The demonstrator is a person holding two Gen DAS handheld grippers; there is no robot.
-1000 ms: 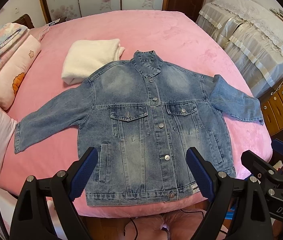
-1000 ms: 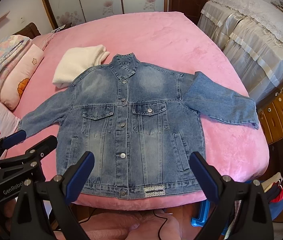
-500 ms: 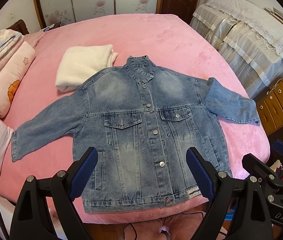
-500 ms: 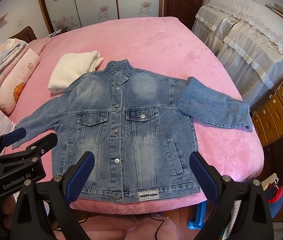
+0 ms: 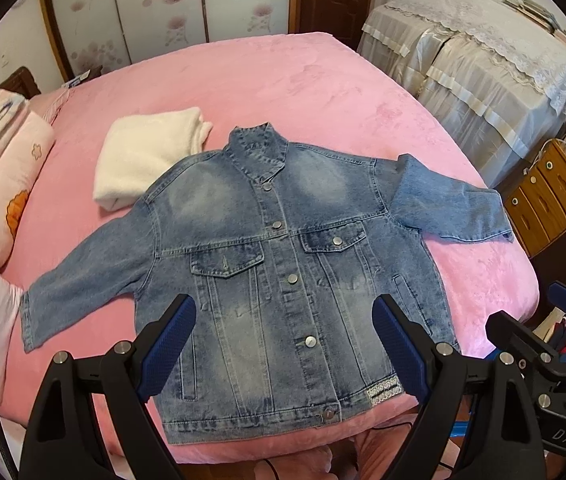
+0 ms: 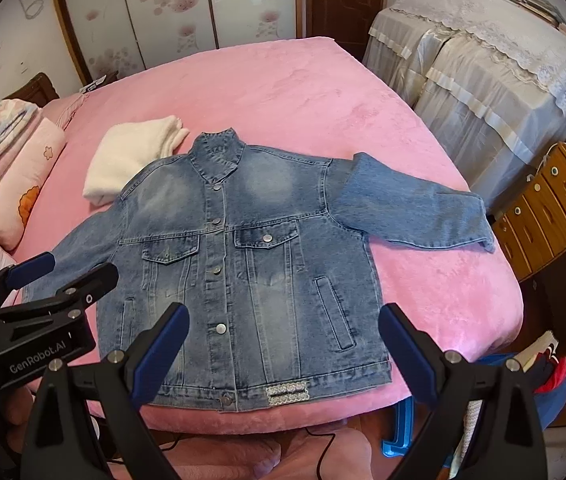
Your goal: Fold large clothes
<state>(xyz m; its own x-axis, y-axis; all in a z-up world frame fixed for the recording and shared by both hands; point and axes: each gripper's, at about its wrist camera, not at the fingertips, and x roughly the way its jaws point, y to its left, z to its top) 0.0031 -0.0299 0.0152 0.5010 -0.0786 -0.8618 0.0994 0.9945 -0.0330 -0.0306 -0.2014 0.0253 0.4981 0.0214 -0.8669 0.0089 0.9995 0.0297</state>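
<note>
the denim jacket (image 5: 283, 272) lay flat, front up, in the middle of the frame on the pink bed (image 5: 303, 80). the left gripper (image 5: 283, 344) and right gripper (image 6: 283, 348) were both spread wide, holding nothing. a good start would be pinching a sleeve (image 6: 415, 212) near its cuff and laying it across the chest.

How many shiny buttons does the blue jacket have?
6 buttons. Five run down the middle of the jacket, top to bottom; one sits on the chest pocket flap on the picture's right. The other flap shows none.
</note>
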